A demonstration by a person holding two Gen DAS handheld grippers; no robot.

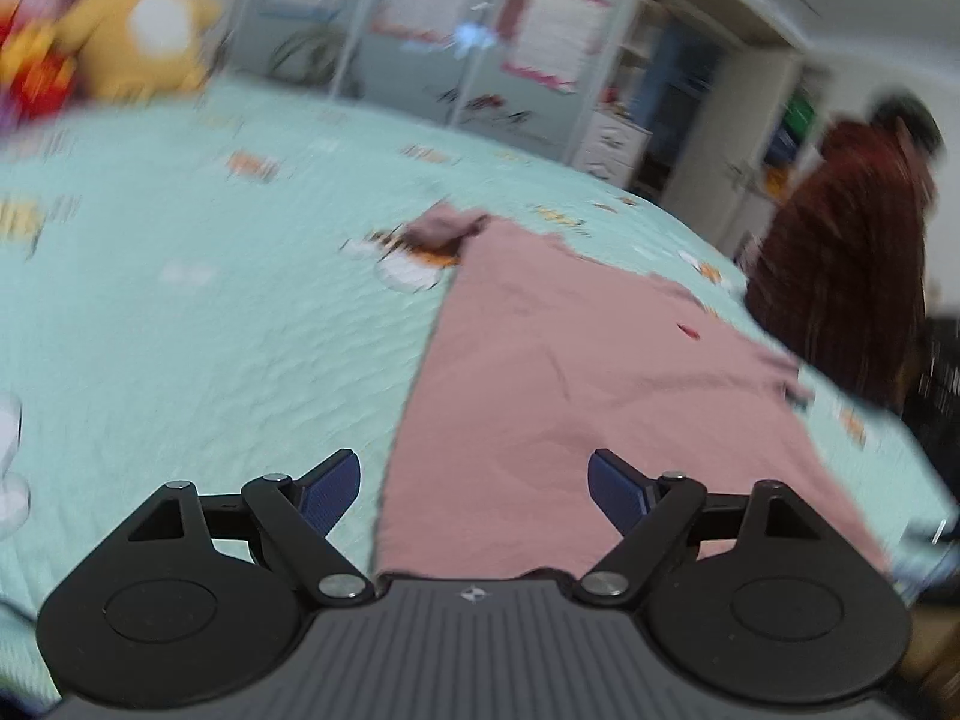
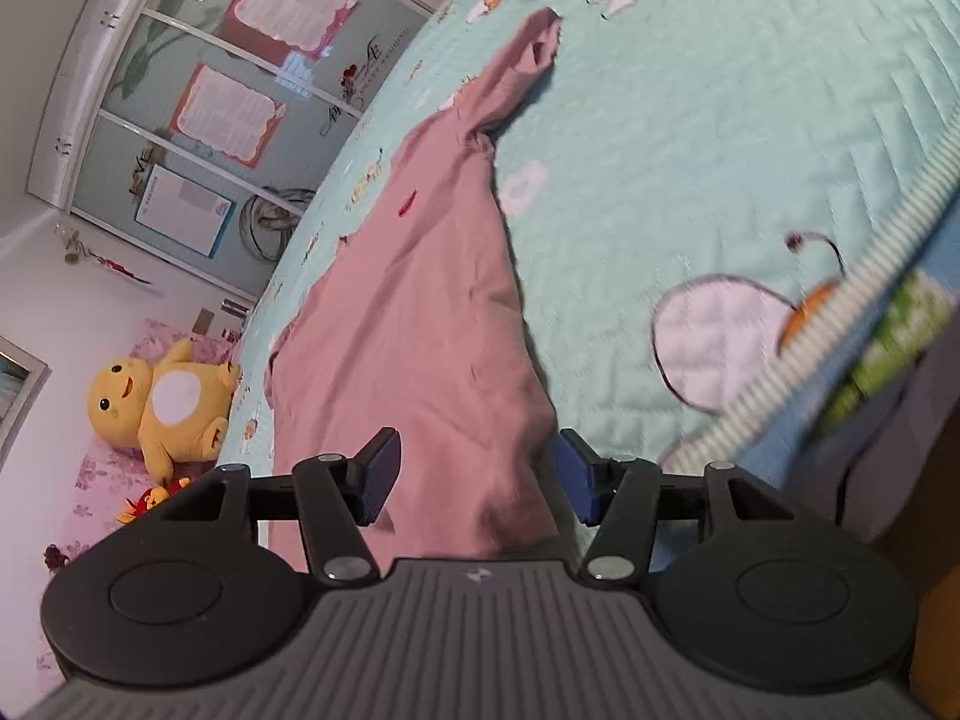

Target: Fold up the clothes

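A pink garment (image 1: 576,384) lies spread flat on a mint quilted bedspread (image 1: 198,312), with a sleeve bunched at its far end. My left gripper (image 1: 474,489) hovers open over the garment's near left edge, nothing between its blue pads (image 1: 333,489). In the right wrist view the same pink garment (image 2: 414,312) stretches away along the bedspread (image 2: 690,138), one sleeve reaching to the top. My right gripper (image 2: 477,483) is open, with the near hem of the garment lying between its fingers. Whether the pads touch the cloth I cannot tell.
A yellow plush toy (image 2: 159,396) sits at the head of the bed on pink floral fabric. A person in a dark red plaid shirt (image 1: 840,276) stands at the bed's far right side. Cabinets with glass doors (image 2: 198,108) line the wall. The bedspread's striped border (image 2: 840,312) marks the bed edge.
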